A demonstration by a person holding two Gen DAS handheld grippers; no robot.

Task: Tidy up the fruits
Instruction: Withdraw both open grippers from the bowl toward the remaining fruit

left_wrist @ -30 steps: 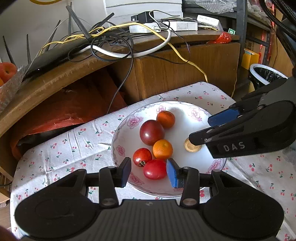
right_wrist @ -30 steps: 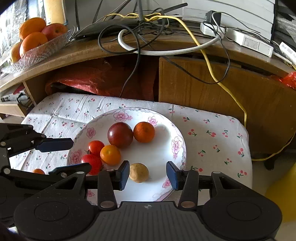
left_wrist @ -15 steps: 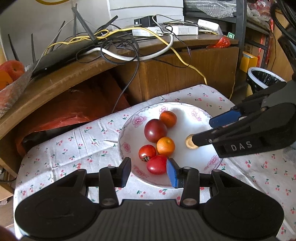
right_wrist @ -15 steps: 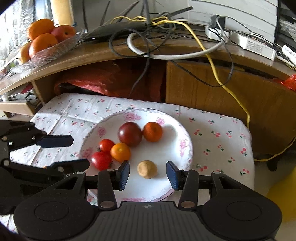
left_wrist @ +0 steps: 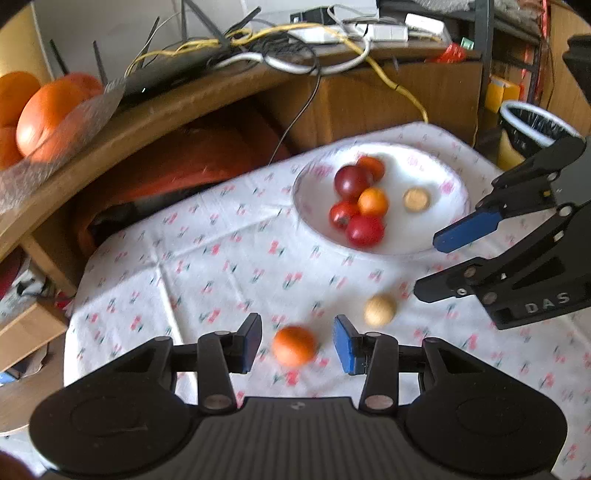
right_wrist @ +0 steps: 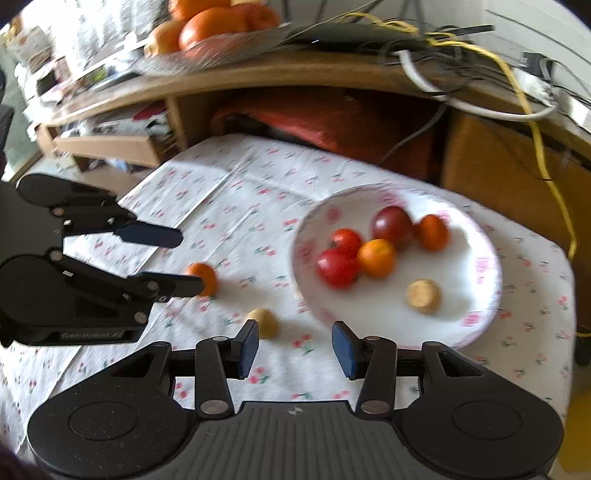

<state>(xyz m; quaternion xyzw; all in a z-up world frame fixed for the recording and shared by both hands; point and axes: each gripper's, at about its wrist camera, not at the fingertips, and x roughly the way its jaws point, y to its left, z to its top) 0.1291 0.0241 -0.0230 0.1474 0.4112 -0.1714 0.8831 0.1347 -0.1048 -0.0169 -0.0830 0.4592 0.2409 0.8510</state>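
A white floral plate (left_wrist: 448,236) (right_wrist: 484,295) on the flowered tablecloth holds several small fruits: red, dark red, orange and one tan fruit (right_wrist: 423,296). A small orange fruit (left_wrist: 294,345) (right_wrist: 203,277) lies on the cloth between the open fingers of my left gripper (left_wrist: 297,343), untouched. A tan round fruit (left_wrist: 379,311) (right_wrist: 264,322) lies on the cloth beside it. My right gripper (right_wrist: 294,349) is open and empty over the cloth, with that tan fruit just past its left fingertip and the plate at its right. Each gripper also shows in the other's view.
A glass bowl of large oranges (left_wrist: 44,118) (right_wrist: 214,26) sits on the curved wooden shelf (left_wrist: 155,110) behind the table, with a tangle of cables (left_wrist: 295,51). A lined bin (left_wrist: 532,122) stands at the right. Cardboard boxes (right_wrist: 107,147) lie left of the table.
Both grippers have pulled back and to the left, away from the plate. Two loose fruits on the cloth have come into view, the orange one now between the left fingers.
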